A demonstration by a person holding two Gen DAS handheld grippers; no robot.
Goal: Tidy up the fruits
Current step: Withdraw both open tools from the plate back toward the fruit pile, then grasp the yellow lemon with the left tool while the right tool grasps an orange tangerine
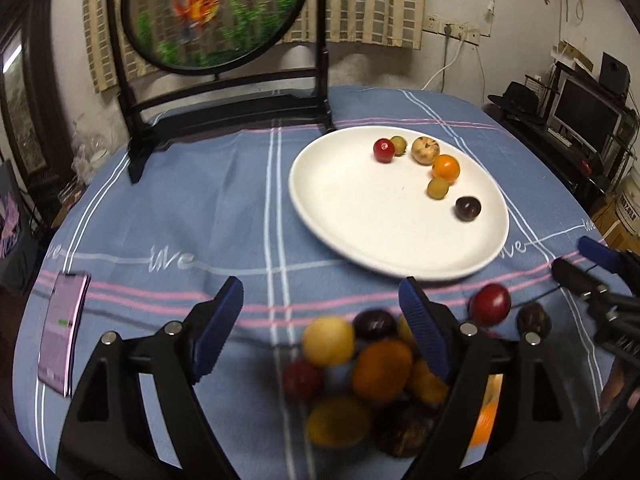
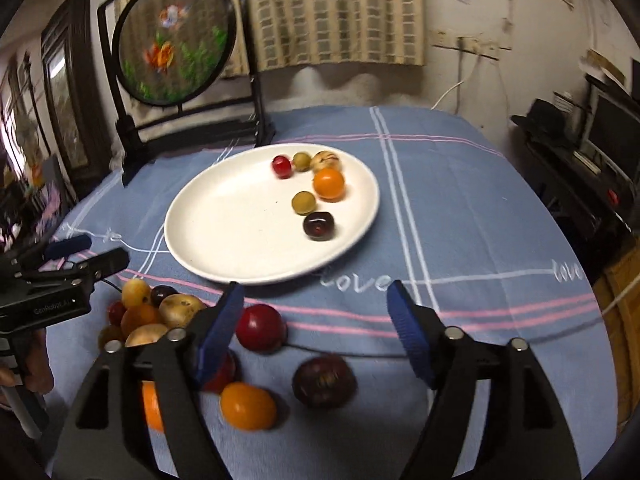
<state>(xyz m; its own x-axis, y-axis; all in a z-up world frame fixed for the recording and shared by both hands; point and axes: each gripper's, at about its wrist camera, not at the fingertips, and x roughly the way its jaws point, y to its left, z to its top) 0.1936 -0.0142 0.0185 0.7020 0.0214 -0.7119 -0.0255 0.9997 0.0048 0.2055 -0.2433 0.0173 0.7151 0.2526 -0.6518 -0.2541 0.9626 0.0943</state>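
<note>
Left hand-held gripper [image 1: 320,320]: jaws wide apart, nothing between the pads, above the fruit pile.
Right hand-held gripper [image 2: 314,320]: jaws wide apart, empty, over loose fruits.
Plate [image 1: 340,216]: white, on the bench [image 1: 200,200] past its middle, toward the far edge; six small fruits on its right half.
Fruit pile [image 1: 360,376]: heaped at the bench's near edge, just before the plate.
Phone [image 1: 62,332]: near left edge.

Dim indoor light; strong fisheye bending, dark corners; motion blur on near fruit pile [image 1: 372,376].
</note>
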